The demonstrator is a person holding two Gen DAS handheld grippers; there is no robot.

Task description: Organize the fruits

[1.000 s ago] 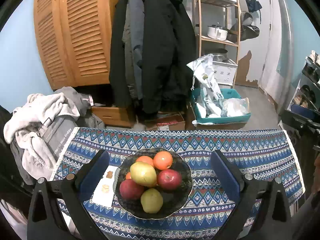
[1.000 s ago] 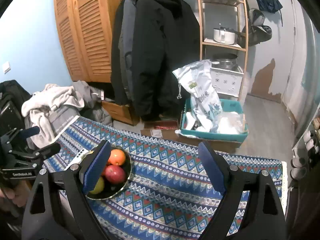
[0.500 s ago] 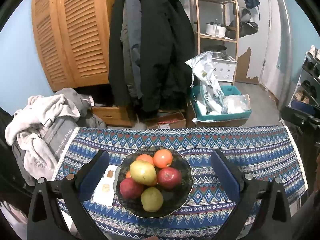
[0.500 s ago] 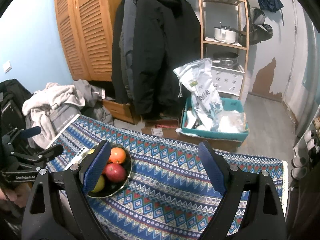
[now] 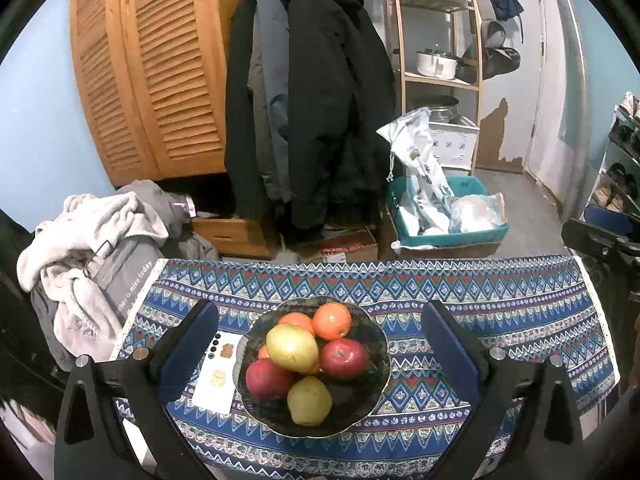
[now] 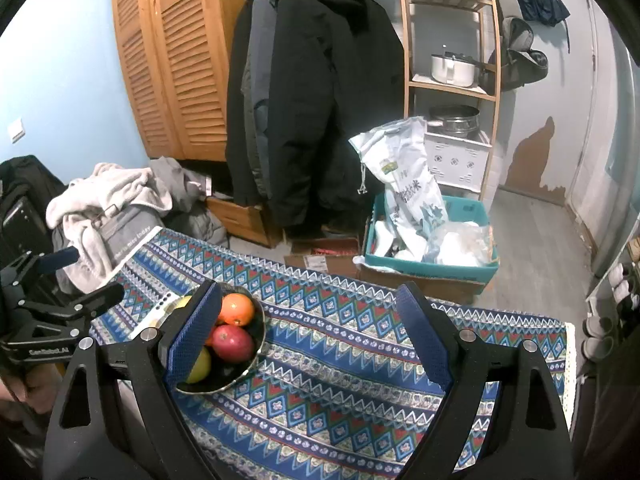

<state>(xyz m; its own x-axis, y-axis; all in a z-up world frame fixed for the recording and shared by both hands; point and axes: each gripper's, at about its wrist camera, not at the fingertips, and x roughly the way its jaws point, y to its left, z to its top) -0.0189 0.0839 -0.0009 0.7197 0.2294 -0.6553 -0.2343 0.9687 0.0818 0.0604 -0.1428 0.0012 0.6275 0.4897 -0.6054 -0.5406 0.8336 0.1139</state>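
A dark bowl [image 5: 376, 364] sits on the blue patterned tablecloth [image 5: 500, 312]. It holds two red apples [image 5: 343, 358], two yellow-green pears [image 5: 292, 347] and oranges [image 5: 331, 321]. My left gripper [image 5: 318, 346] is open and empty, its fingers spread either side of the bowl, above it. My right gripper [image 6: 310, 334] is open and empty over the cloth to the right of the bowl [image 6: 256, 354], whose left part its left finger [image 6: 196, 332] hides. The left gripper shows at the right view's left edge [image 6: 60, 300].
A white card [image 5: 218, 368] lies on the cloth left of the bowl. Beyond the table's far edge are a pile of clothes [image 5: 92, 248], hanging coats [image 5: 316, 120], a teal crate with bags [image 5: 444, 216] and a shelf with pots [image 5: 436, 64].
Both views have shifted slightly; the bowl sits a little higher between the left fingers, and in the right view too. Both grippers stay open and empty.
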